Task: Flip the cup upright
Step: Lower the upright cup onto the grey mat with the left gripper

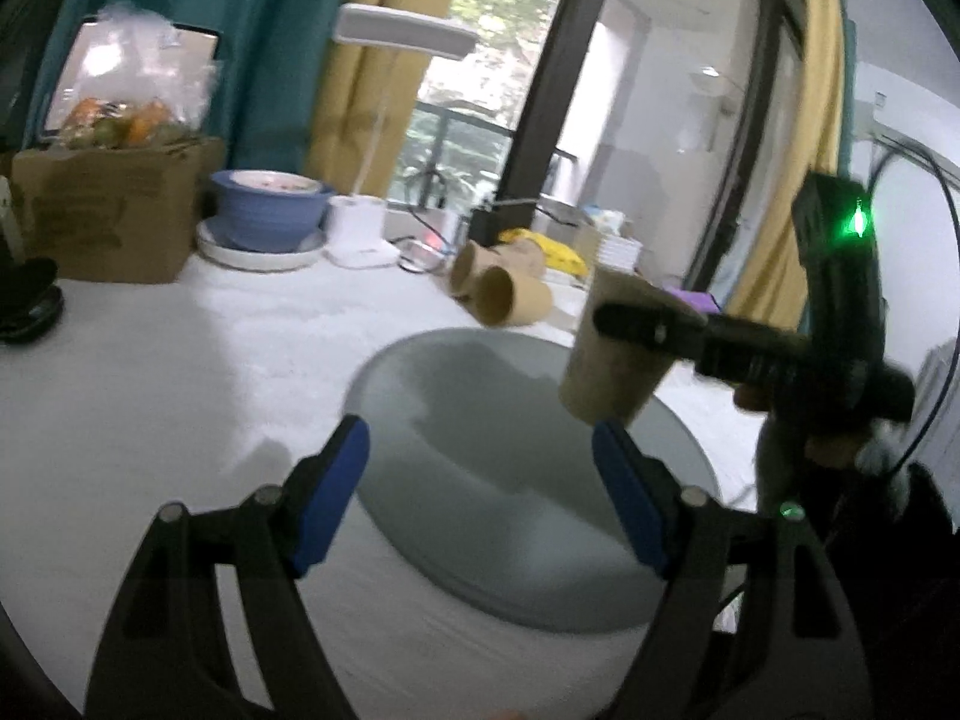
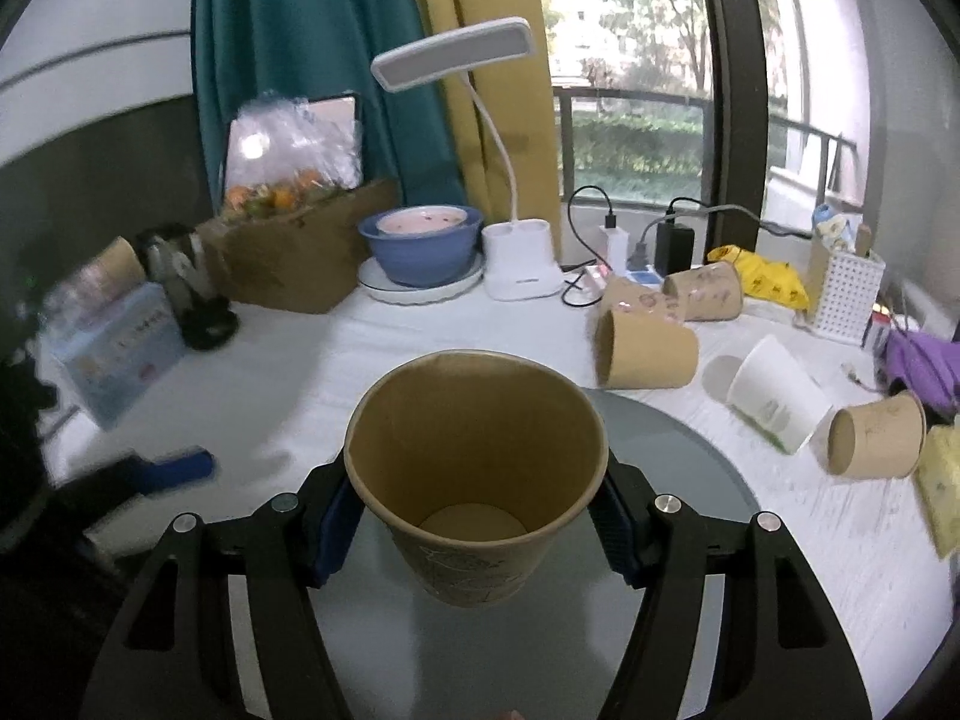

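The right gripper (image 2: 477,507) is clamped on a brown paper cup (image 2: 474,480), its blue pads pressed to the cup's two sides; the cup is held mouth-up, slightly tilted toward the camera, above the grey round mat (image 2: 708,468) and not touching it; from the left wrist view the same cup (image 1: 612,360) hangs over the mat's far right edge, pinched by the right gripper (image 1: 654,324). The left gripper (image 1: 480,498) is spread wide, nothing between its blue pads, hovering over the near part of the mat (image 1: 480,480). Beyond the mat, on the white table (image 2: 312,360), three brown cups lie on their sides, the nearest (image 2: 648,357) just past the mat's far edge; to the right lie a white cup (image 2: 774,393) and another brown cup (image 2: 876,444). Farther back stand a blue bowl (image 2: 420,246) on a white plate, a white desk lamp (image 2: 519,267) and a cardboard box (image 2: 294,264).
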Demonstrator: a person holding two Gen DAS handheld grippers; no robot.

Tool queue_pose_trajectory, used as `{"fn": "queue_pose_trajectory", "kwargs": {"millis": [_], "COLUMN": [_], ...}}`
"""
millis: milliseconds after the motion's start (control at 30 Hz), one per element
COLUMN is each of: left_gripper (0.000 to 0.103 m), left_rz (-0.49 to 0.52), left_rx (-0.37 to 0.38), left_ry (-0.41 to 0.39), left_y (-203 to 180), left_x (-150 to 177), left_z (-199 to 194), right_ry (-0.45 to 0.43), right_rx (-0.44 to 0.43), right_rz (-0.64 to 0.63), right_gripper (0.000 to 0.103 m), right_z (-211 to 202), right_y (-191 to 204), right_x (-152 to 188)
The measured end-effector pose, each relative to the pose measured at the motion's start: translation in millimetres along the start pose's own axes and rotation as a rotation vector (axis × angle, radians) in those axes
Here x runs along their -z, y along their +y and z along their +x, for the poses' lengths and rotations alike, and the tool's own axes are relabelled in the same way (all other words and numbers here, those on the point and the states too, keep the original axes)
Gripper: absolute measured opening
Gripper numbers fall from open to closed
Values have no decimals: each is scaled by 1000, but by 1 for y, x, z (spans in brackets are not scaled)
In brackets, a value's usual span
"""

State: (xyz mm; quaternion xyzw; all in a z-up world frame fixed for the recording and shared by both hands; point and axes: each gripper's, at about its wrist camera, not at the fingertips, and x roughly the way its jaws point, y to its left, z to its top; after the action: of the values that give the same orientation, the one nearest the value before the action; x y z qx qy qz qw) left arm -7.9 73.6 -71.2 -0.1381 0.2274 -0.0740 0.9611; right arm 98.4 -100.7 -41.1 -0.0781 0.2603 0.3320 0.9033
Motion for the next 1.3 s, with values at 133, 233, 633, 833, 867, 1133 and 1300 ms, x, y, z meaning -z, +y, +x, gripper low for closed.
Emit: {"fn": "queue_pose_trajectory", "kwargs": {"millis": [133,233,633,833,867,1133,1300], "left_gripper": [78,78,78,78,78,78,78], "left_rz": [-27,-45,-97,-105,-104,-75,-57], "left_rx": [-44,-66,-101,-107,-111,-159,-194], "left_ry": [-8,-2,46,56,60,63,68], "left_y": [11,16,25,25,25,19,16], "left_x": [-3,-3,0,0,0,0,0], "left_z": [5,11,28,28,29,32,31], "right_ry": [11,16,48,83,87,108,105], "right_rx": [39,56,79,103,105,121,121], "right_rz": [-29,-40,-36,-27,-24,-9,-7], "right_gripper": [70,70,70,70,70,76,80], "right_z": [20,30,49,50,50,50,45], "right_y": [-3,-5,-8,-10,-11,-13,-15], "right_x": [8,9,6,10,11,21,22]}}
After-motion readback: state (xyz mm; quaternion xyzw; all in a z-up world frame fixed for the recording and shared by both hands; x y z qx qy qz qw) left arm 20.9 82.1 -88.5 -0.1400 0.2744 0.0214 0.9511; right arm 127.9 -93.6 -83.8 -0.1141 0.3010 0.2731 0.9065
